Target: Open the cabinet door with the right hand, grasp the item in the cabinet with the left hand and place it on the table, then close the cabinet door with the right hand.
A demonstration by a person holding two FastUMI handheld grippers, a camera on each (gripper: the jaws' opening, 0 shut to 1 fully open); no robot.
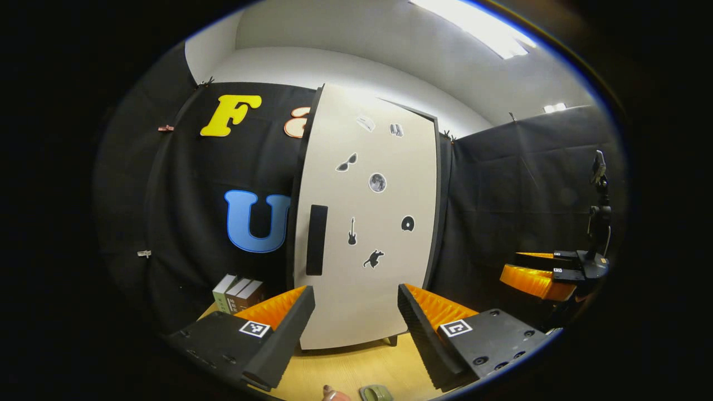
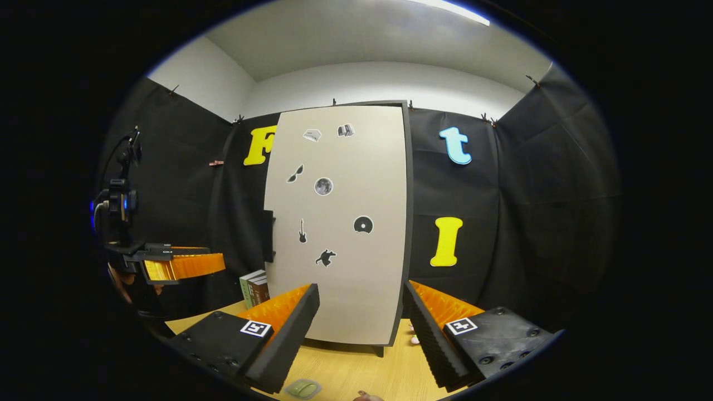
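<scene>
Both grippers hang in front of the cabinet door [image 2: 340, 223], none touching it. Right gripper [image 2: 361, 328] is spread wide with nothing between the fingers; left gripper [image 1: 356, 328] likewise spread and empty. Seen from the right gripper view, the left gripper sits well off the door's handle side, level with the handle.

Door looks shut — so the step in hand is the opening pull, not yet begun. The item is presumably still inside; it is hidden behind the door, so I can't tell what or where.

Doing it well: take the dark vertical handle [image 1: 316, 239] on the door's left edge, fingers straddling it squarely, close fully before pulling. Hinges seem to be on the opposite edge, so pull in an arc, not straight back.

Room: small objects lie on the wooden table [image 1: 345, 367] just below the door's front — a green one [image 2: 303, 388] nearest the grippers. Books [image 1: 237, 292] stand beside the door's handle edge, against the booth wall. The door should swing away from them, I'd judge. Keep the left gripper outside the swing until the door is wide.
</scene>
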